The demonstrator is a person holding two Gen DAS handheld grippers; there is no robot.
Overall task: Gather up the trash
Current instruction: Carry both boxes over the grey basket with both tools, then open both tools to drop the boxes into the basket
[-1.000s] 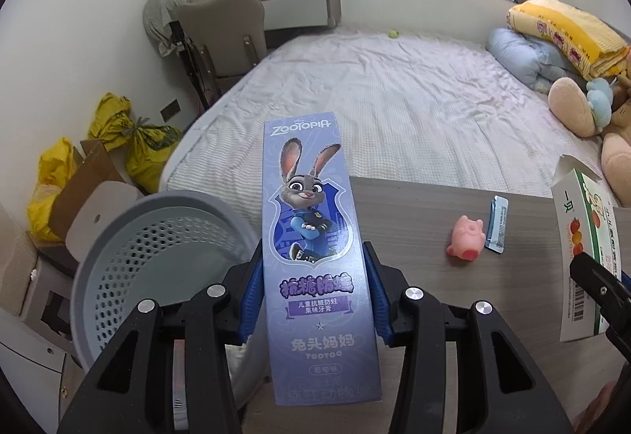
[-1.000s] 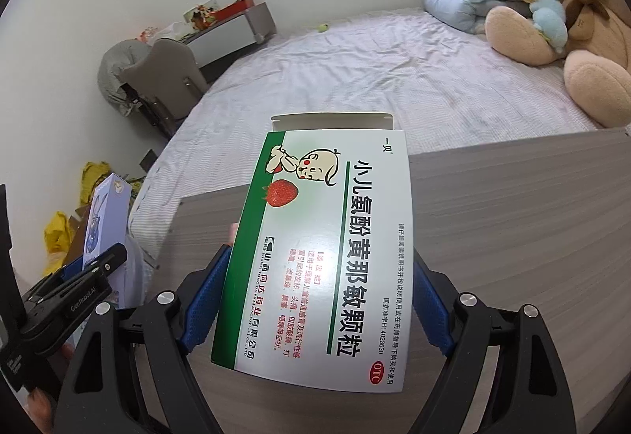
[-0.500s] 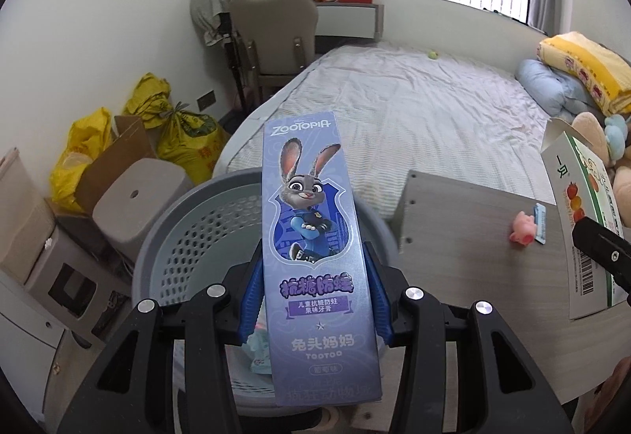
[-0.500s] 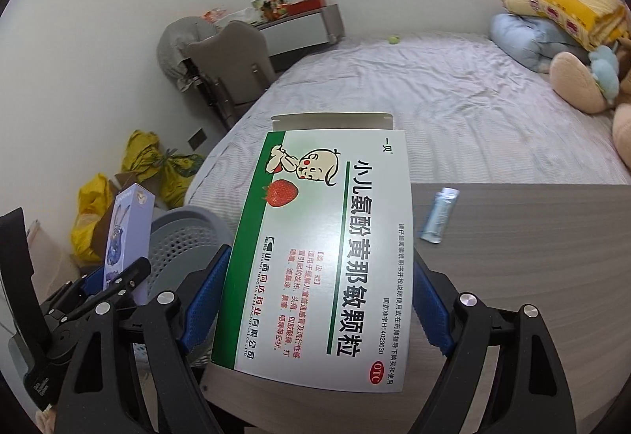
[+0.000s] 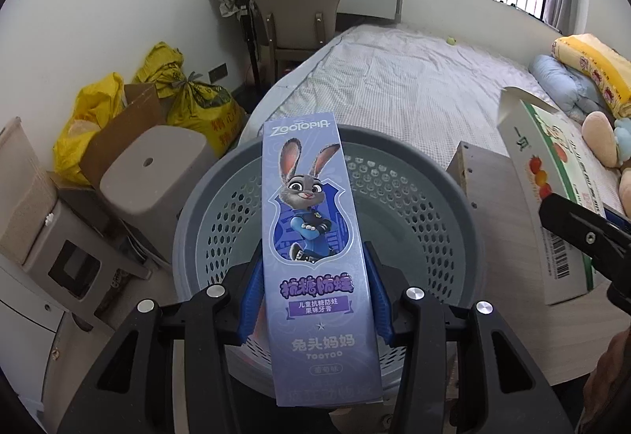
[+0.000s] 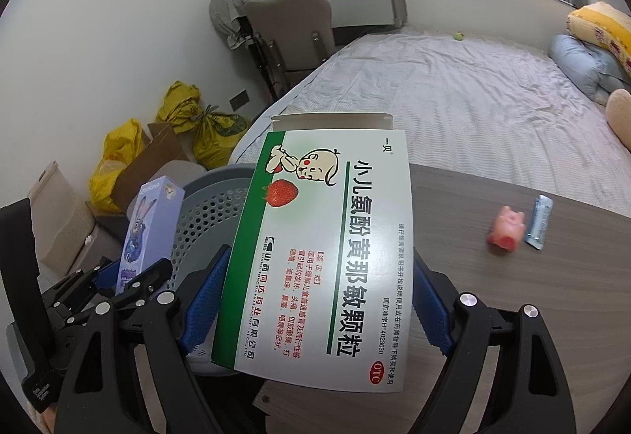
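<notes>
Clamping a purple toothpaste box by its long edges, the left gripper holds it above the grey basket. Beside it, the right gripper, jaws wide, pinches a medicine carton. Both look light, probably empty, easily crushed.

the toothpaste box is lilac with a grey rabbit in blue uniform and purple lettering. behind it the basket is grey, dotted with holes. at three o'clock the medicine box is white with a green stripe, red strawberry and black characters. at ten o'clock the bags are yellow. the pig toy is pink, the sachet pale blue.
</notes>
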